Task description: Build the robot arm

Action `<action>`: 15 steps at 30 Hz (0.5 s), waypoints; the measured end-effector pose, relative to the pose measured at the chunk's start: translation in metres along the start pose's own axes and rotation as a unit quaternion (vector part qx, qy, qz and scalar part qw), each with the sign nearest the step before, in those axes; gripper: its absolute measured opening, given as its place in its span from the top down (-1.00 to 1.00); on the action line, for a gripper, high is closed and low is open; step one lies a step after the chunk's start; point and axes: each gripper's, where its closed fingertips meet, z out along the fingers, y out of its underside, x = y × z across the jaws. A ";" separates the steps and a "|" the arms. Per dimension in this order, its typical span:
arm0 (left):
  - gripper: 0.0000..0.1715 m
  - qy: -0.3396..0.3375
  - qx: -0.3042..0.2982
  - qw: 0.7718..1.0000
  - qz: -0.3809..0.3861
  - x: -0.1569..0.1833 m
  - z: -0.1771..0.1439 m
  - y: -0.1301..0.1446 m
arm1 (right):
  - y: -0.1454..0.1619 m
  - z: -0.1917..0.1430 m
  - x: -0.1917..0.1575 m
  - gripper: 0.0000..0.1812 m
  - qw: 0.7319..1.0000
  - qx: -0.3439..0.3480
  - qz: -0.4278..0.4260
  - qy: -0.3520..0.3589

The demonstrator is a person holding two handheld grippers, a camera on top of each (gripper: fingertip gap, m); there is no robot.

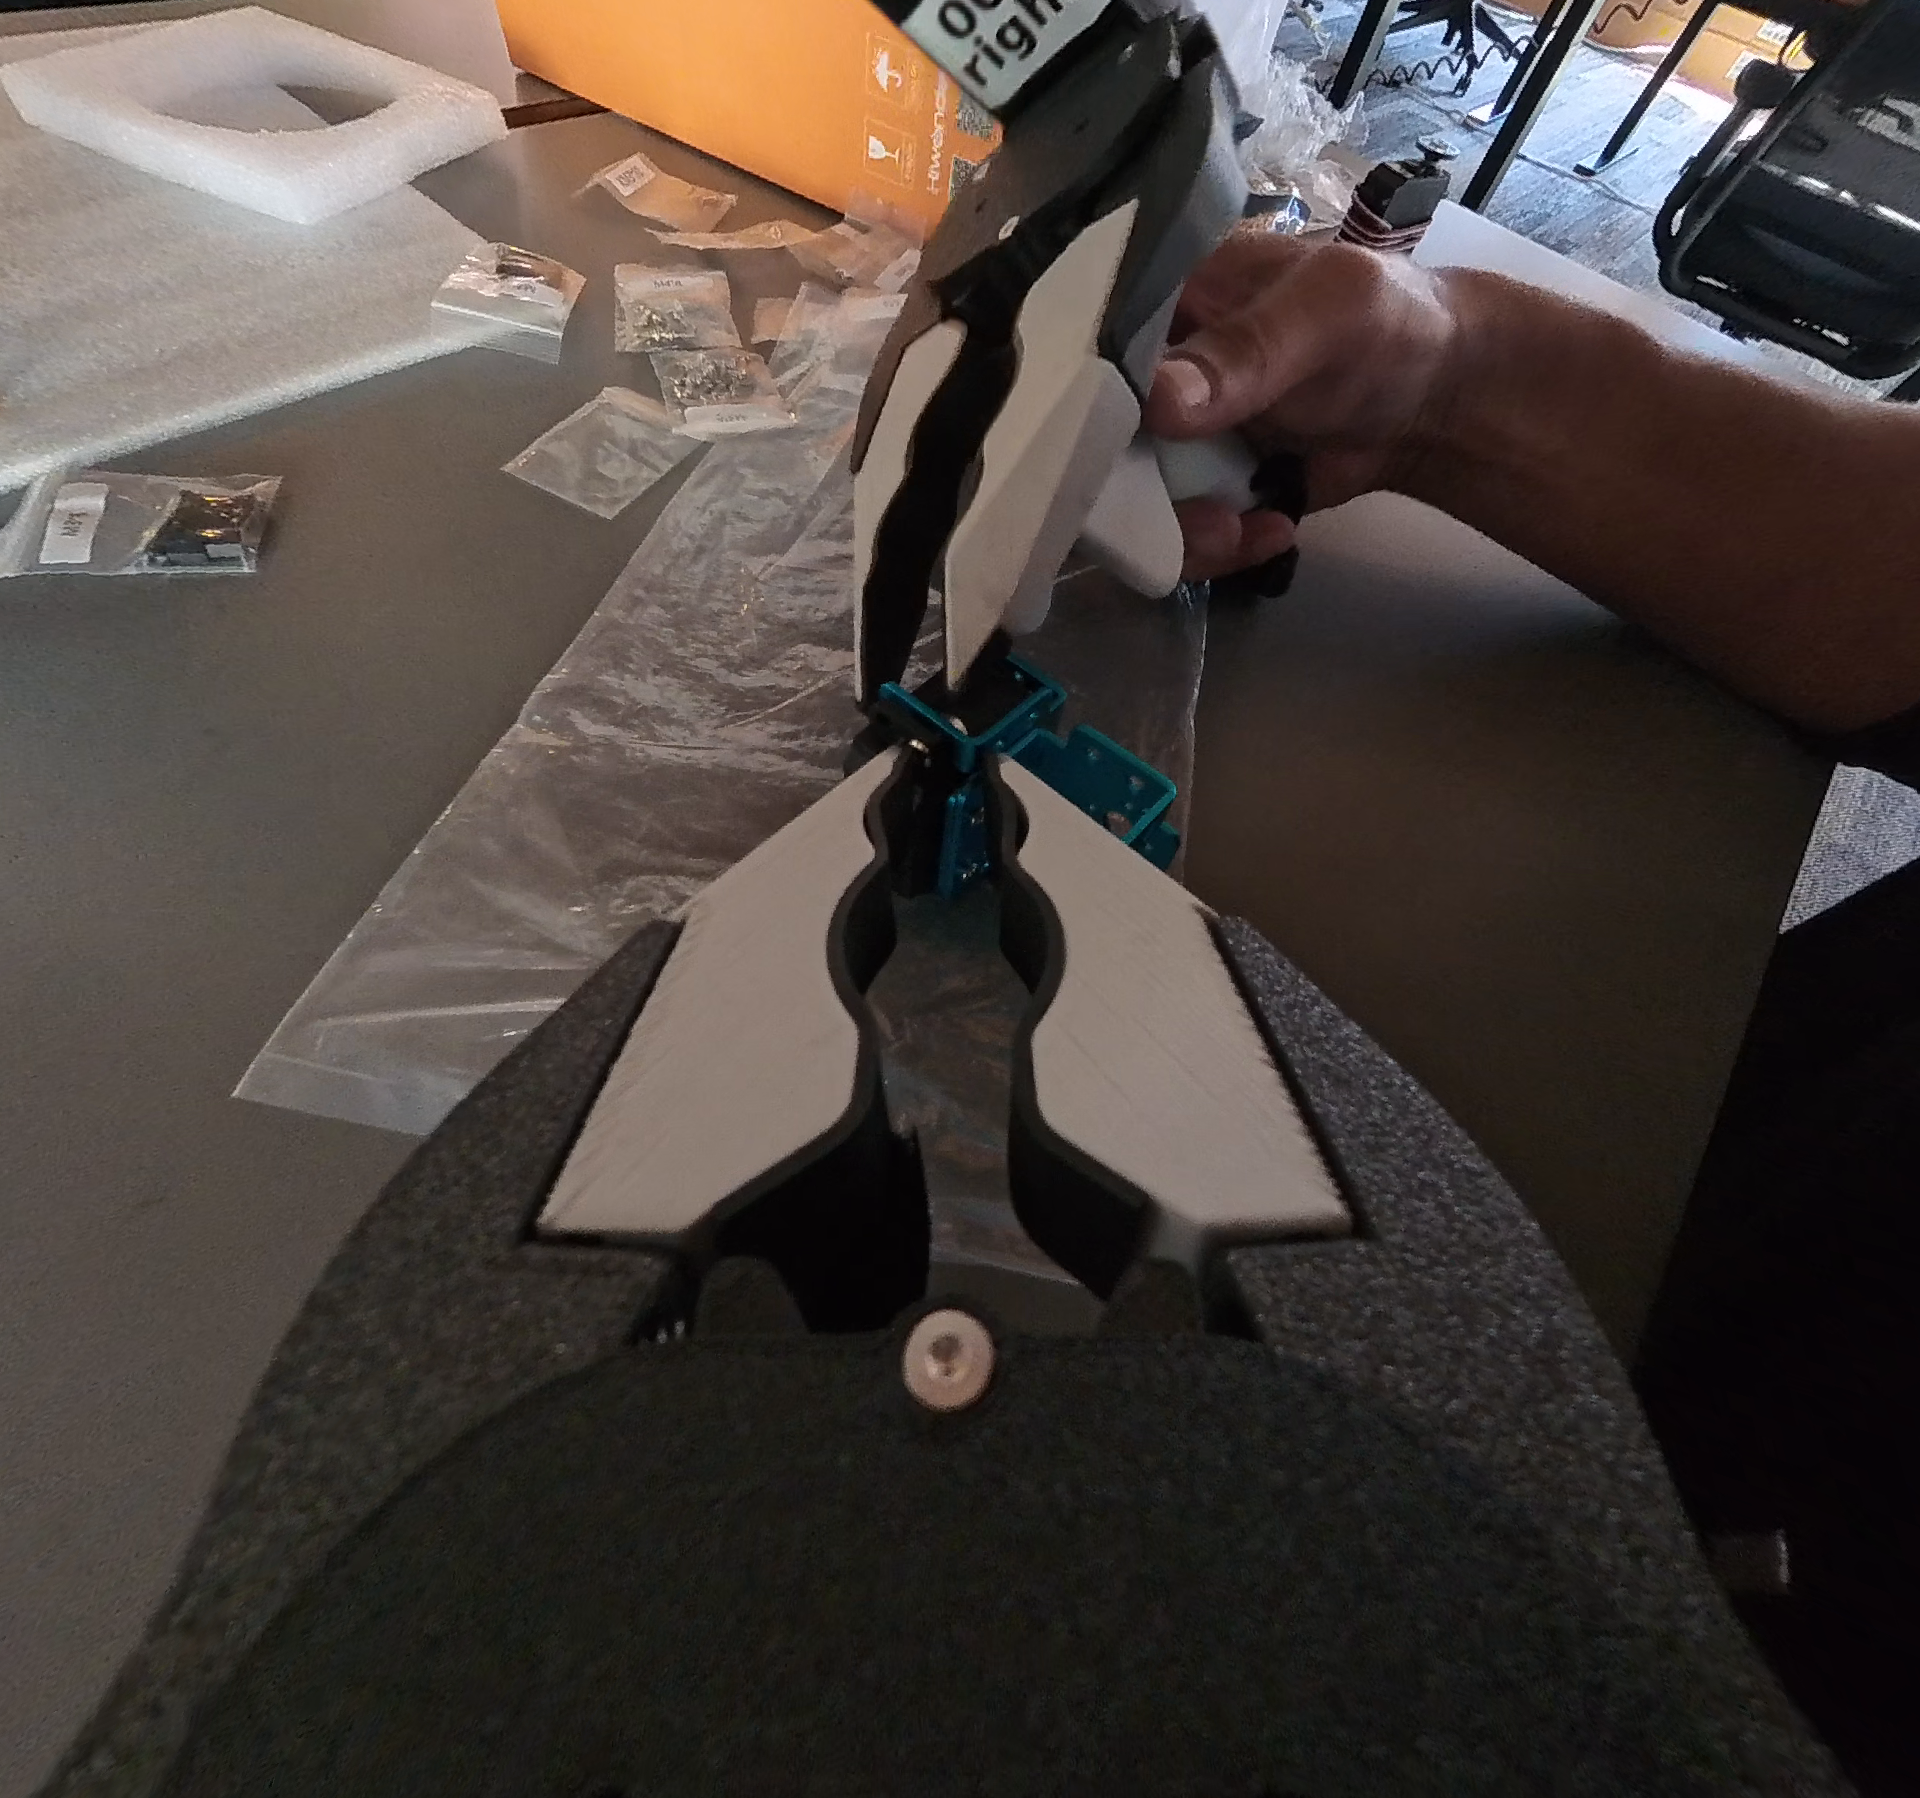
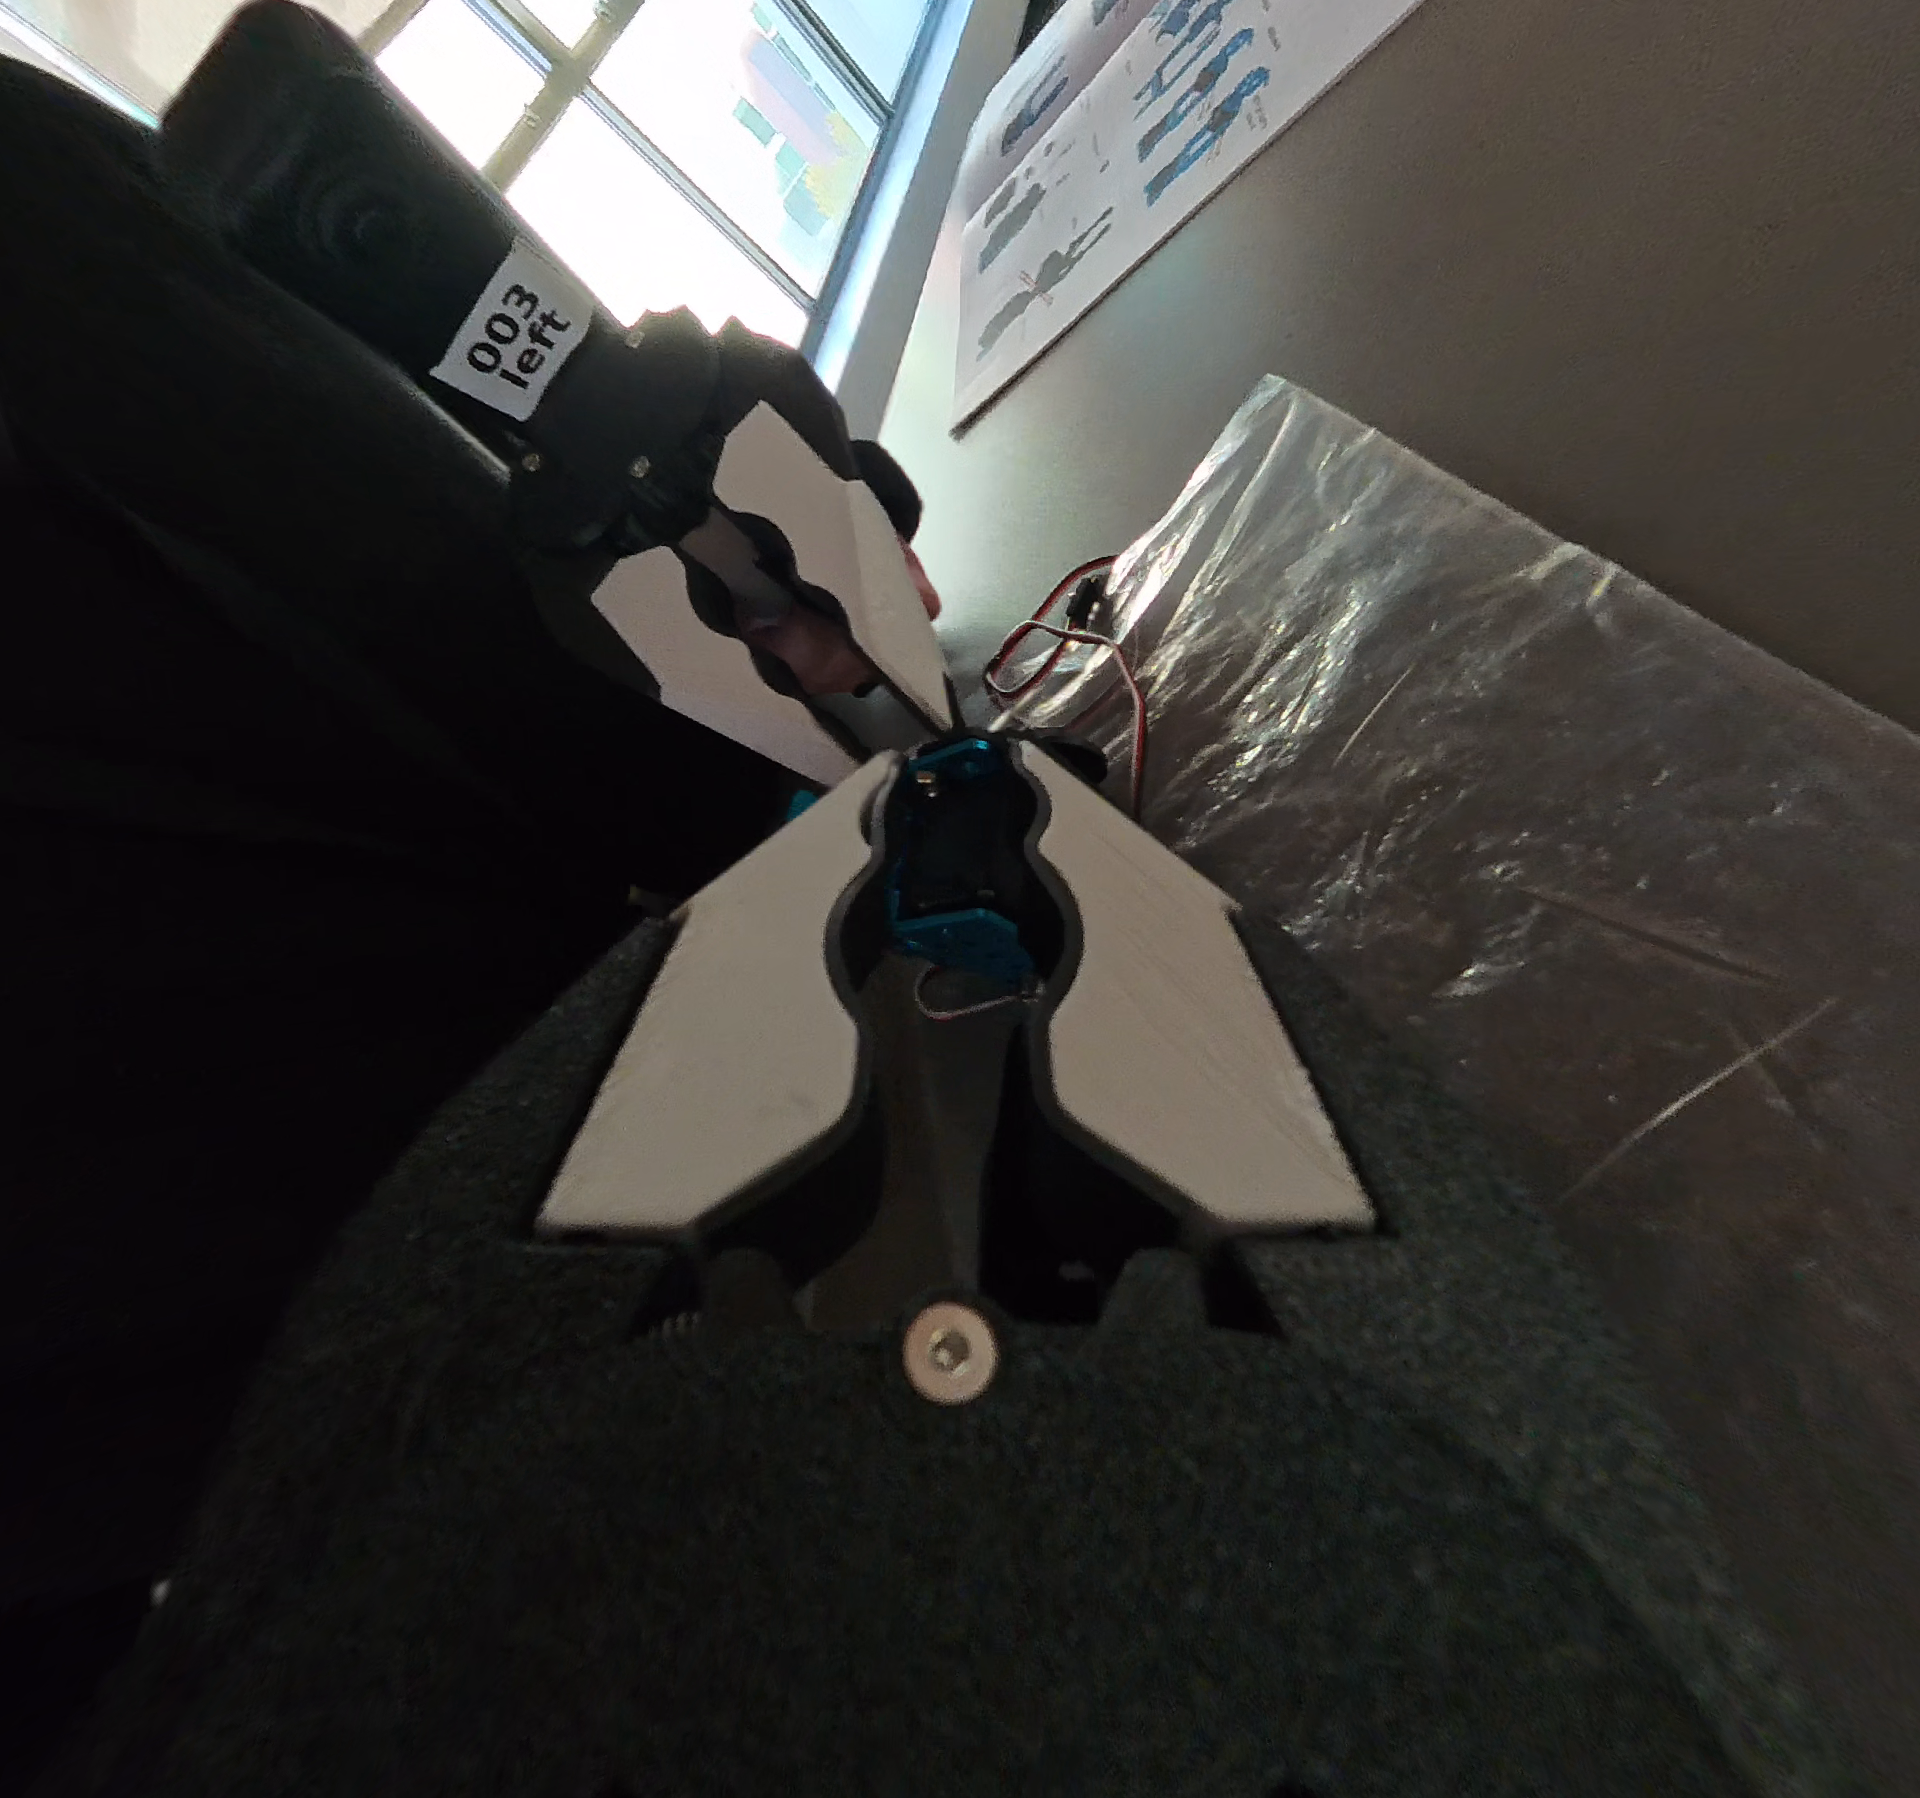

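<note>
Both grippers pinch the same small blue bracket assembly (image 1: pixel 961 792) just above the clear plastic sheet (image 1: pixel 582 875) on the table (image 1: pixel 208 917); if either twists or pulls, I'd guess the piece could slip free or its thin wires (image 2: pixel 1049 668) snag. The left gripper (image 1: pixel 940 761) has its jaws clamped on the near end, and the right gripper (image 1: pixel 914 683) grips the far end from above.

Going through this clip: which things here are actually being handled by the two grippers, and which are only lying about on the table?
Being handled:
- blue bracket assembly, gripped by the left gripper and the right gripper
- its red, black and white wires

Lying about:
- clear plastic sheet
- small bags of screws
- white foam frame
- orange box
- printed sheet
</note>
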 end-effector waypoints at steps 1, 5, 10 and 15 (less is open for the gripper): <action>0.85 0.000 0.000 1.000 0.000 0.000 0.000 0.000 | 0.000 0.000 0.002 0.85 1.000 -0.003 -0.007 0.012; 0.85 -0.001 -0.001 1.000 0.000 0.000 0.000 0.000 | 0.000 0.001 0.002 0.87 0.999 -0.008 -0.043 0.031; 0.86 -0.002 -0.001 1.000 -0.001 0.000 -0.001 0.001 | 0.000 0.001 0.002 0.90 0.998 -0.009 -0.053 0.035; 0.85 -0.001 -0.001 1.000 -0.001 0.000 -0.001 0.001 | 0.000 0.001 0.003 0.91 0.998 -0.009 -0.053 0.033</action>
